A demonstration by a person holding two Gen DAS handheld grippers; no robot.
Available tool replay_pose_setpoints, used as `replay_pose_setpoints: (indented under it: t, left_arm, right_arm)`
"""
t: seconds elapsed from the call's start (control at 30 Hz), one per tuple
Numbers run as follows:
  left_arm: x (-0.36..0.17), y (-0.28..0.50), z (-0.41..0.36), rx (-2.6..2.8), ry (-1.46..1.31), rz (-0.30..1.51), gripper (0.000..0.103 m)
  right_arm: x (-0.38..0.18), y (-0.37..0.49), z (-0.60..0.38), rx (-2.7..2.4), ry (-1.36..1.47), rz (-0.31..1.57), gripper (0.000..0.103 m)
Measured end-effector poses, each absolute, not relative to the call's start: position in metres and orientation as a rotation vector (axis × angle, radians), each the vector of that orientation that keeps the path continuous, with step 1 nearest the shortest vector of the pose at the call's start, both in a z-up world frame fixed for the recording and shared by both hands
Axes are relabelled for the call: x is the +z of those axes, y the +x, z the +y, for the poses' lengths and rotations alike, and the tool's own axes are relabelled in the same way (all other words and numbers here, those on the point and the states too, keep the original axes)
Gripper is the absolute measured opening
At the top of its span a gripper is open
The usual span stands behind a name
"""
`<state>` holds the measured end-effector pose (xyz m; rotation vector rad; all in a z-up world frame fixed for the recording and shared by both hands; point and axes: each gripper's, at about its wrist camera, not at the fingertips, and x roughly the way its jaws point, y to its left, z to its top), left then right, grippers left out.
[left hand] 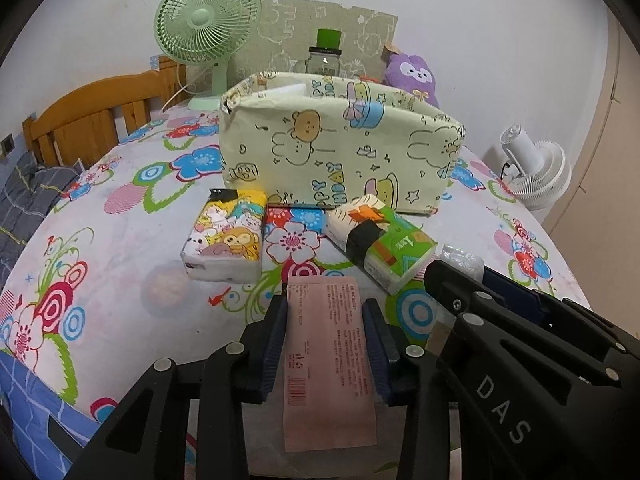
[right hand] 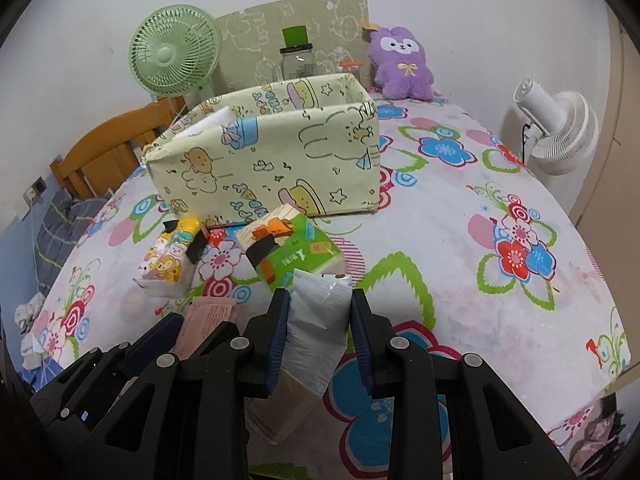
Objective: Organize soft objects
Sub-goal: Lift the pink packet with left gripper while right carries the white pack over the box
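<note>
My left gripper (left hand: 325, 320) is shut on a pink tissue pack (left hand: 330, 360), held low over the flowered table. My right gripper (right hand: 320, 312) is shut on a white-and-clear tissue pack (right hand: 316, 332) just to the right of it. A cartoon-printed tissue pack (left hand: 226, 238) and a green tissue pack (left hand: 384, 240) lie on the table ahead. Behind them stands an open pale-yellow storage box (left hand: 340, 148) with cartoon print; something white shows inside it. In the right wrist view the box (right hand: 272, 156), green pack (right hand: 292, 248) and cartoon pack (right hand: 172, 260) lie ahead.
A green desk fan (left hand: 208, 28), a glass jar with a green lid (left hand: 326, 54) and a purple plush toy (right hand: 400, 64) stand behind the box. A white fan (right hand: 556, 128) stands off the table's right edge. A wooden bed frame (left hand: 88, 120) is at left.
</note>
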<state>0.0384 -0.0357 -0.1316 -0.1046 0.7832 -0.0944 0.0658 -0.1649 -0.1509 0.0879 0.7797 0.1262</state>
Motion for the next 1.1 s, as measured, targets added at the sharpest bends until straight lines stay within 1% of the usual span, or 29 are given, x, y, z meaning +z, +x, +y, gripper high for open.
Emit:
replay_pose_setpoints:
  t: [1.1]
  left_arm:
    - [-0.059, 0.029, -0.036, -0.097, -0.094, 0.657, 0.039]
  right_arm:
    - [-0.077, 0.05, -0.167, 0.155, 0.118, 0.637, 0.034]
